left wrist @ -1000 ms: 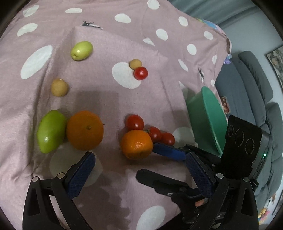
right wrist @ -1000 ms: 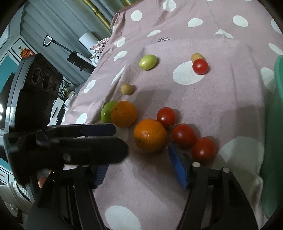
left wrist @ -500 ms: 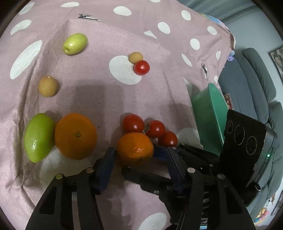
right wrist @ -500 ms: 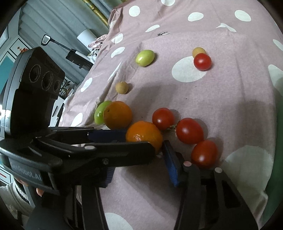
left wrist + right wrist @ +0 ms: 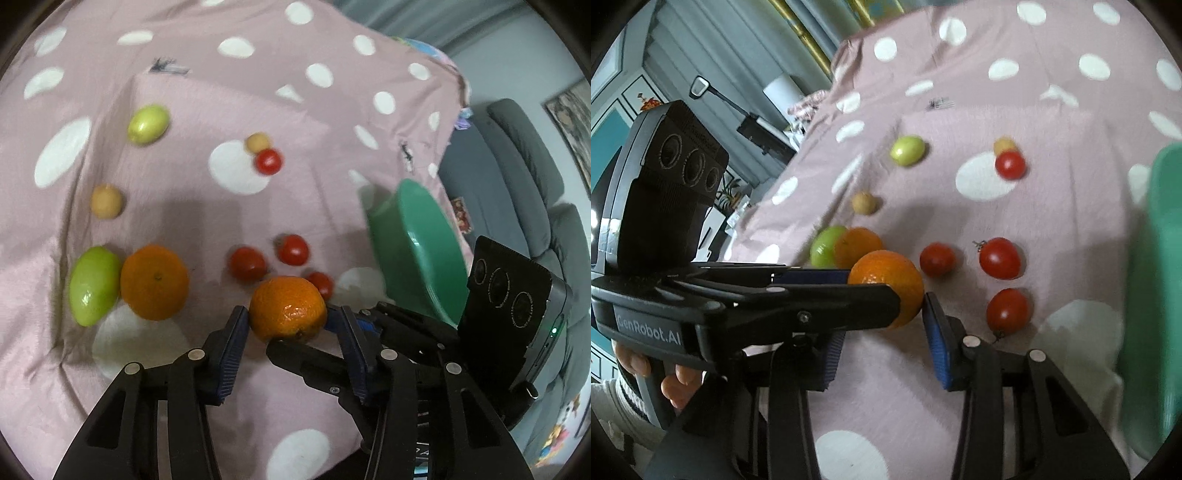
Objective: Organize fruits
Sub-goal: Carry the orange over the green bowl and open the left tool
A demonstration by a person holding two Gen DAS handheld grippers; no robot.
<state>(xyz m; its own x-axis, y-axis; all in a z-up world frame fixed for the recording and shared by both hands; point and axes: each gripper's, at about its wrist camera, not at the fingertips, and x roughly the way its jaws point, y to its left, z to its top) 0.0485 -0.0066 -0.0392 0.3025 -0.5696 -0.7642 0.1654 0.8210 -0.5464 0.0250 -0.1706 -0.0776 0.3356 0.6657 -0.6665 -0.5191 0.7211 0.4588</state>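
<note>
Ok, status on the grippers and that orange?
Both grippers' jaws have just been closing. Left gripper clamped on the orange. Right gripper: orange at its tips, grip unclear. In the way: the grippers cross each other.

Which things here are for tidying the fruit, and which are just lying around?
For the job: two oranges, two green fruits, four tomatoes, two small brown fruits, green bowl.
Just lying about: grey sofa, wall picture.
</note>
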